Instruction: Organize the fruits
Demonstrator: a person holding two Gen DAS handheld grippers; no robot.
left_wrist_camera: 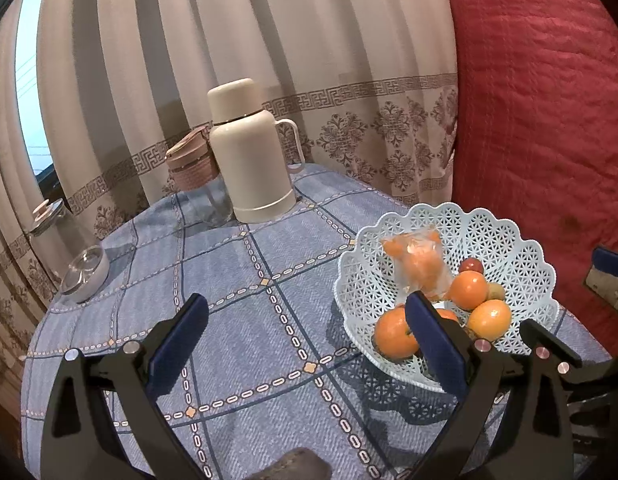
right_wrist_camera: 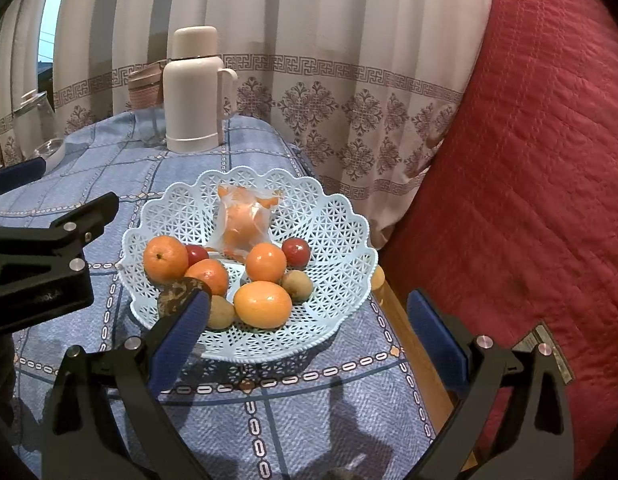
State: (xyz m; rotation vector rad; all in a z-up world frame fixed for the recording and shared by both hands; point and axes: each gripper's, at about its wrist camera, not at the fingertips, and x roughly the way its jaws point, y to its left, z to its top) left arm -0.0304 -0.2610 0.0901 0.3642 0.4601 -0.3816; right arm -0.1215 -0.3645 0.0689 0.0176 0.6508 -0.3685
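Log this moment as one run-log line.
left gripper open, empty | right gripper open, empty | fruits in basket | thermos behind

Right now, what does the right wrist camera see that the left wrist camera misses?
Only the right view shows the dark mottled fruit on the basket's near rim and a second small red fruit. Only the left view shows the dark object at the bottom edge. Both show the pale blue lattice plastic basket, the cream thermos flask and the bagged orange segments.

Dark mottled lump (left_wrist_camera: 295,465) cut off at bottom edge of left view, can't identify; left tongs' right finger (left_wrist_camera: 437,340) hides part of basket (left_wrist_camera: 509,236); orange fruit (right_wrist_camera: 377,278) half hidden behind basket rim, right view; bagged contents (right_wrist_camera: 247,226) blurred
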